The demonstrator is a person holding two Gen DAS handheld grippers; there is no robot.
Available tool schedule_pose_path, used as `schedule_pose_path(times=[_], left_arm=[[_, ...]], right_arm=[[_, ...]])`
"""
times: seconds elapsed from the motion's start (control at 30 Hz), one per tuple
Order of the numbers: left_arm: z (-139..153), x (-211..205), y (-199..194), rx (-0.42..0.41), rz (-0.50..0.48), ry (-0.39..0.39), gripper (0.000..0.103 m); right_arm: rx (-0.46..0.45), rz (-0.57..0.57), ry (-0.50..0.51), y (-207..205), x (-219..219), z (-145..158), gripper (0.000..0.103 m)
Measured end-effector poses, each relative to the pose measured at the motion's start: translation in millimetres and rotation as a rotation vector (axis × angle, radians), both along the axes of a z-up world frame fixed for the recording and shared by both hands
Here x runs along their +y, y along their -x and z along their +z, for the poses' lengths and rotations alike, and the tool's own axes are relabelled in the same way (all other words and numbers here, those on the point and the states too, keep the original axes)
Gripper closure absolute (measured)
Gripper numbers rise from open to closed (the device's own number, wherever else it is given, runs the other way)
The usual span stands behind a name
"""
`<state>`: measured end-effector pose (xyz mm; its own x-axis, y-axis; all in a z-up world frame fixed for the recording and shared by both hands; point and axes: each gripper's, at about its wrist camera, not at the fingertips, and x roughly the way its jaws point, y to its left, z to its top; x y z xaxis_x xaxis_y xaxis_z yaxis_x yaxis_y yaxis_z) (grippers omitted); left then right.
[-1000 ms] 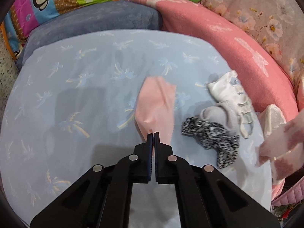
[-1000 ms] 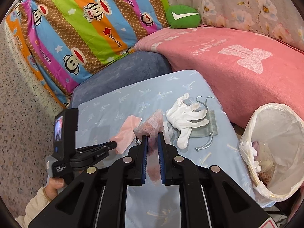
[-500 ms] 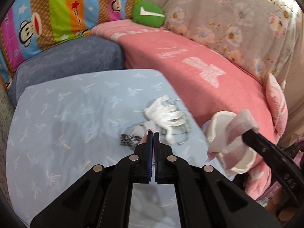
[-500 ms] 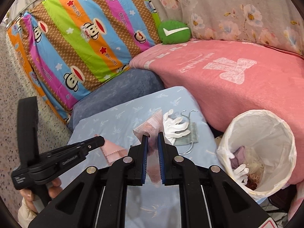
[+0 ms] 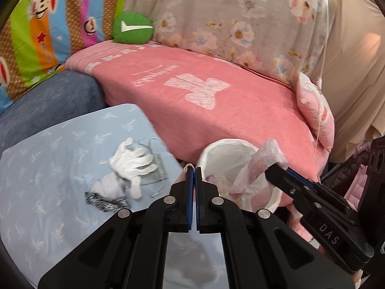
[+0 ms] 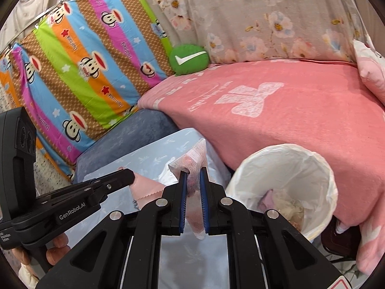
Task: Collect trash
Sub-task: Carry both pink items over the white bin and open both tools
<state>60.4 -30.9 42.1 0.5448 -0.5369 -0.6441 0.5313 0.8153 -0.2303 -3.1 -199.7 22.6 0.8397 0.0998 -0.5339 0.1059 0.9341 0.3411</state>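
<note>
With both pieces already pinched, carry to the bin, drop, done. Left gripper (image 5: 192, 172) clenched tight on pink cloth scrap (image 6: 144, 189), only a thread of it poking past the tips in the left wrist view, rest hanging below. Right gripper (image 6: 193, 175) clamped on a pink-white plastic wrapper (image 6: 192, 159), sticking up past the tips and dangling underneath. White-lined trash bin (image 6: 320, 168) just right of the blue table (image 5: 48, 149), against the pink blanket (image 5: 216, 120), some rubbish already inside.

Best to bring each tip over the bin mouth, well inside the rim, before letting go; light wrapper likely to drift or cling, so lower it in and open wide. Right one nearer the opening, so release that first, then swing the left across. Keep the two tools from knocking together, close now. Avoid snagging the liner edge. White glove (image 5: 131, 161), grey pouch (image 5: 156, 175) and speckled fabric (image 5: 105, 201) on the table, well left of the bin; whether these count as trash unclear.
</note>
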Motion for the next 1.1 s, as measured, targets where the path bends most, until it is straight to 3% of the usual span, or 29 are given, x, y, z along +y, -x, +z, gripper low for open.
schedule_pose_path(times=[0.23,0.6,0.8,0.93,1.03,1.1], left_arm=[[-1,-48,0,0.023,-0.106,0.014,0.101],[-8,-104,-4,0.055,-0.193,0.014,0.101],[-19,-108,-13,0.084,-0.163,-0.020,0.100],[-26,-101,-17,0.091,-0.126,-0.033,0.100],[-31,-95,-20,0.105,-0.102,-0.042,0.099],[-34,-90,-20,0.106,-0.088,-0.046,0.093]], right_arm=[[0.003,-0.076,-0.012,7,-40,-5,0.092],[0.026,-0.158,-0.014,6,-84,-17,0.091],[0.034,-0.175,-0.010,1,-90,-22,0.084],[0.025,-0.181,-0.012,0,-90,-21,0.072],[0.025,-0.176,-0.013,-3,-88,-21,0.072],[0.025,-0.170,-0.012,-3,-84,-21,0.072]])
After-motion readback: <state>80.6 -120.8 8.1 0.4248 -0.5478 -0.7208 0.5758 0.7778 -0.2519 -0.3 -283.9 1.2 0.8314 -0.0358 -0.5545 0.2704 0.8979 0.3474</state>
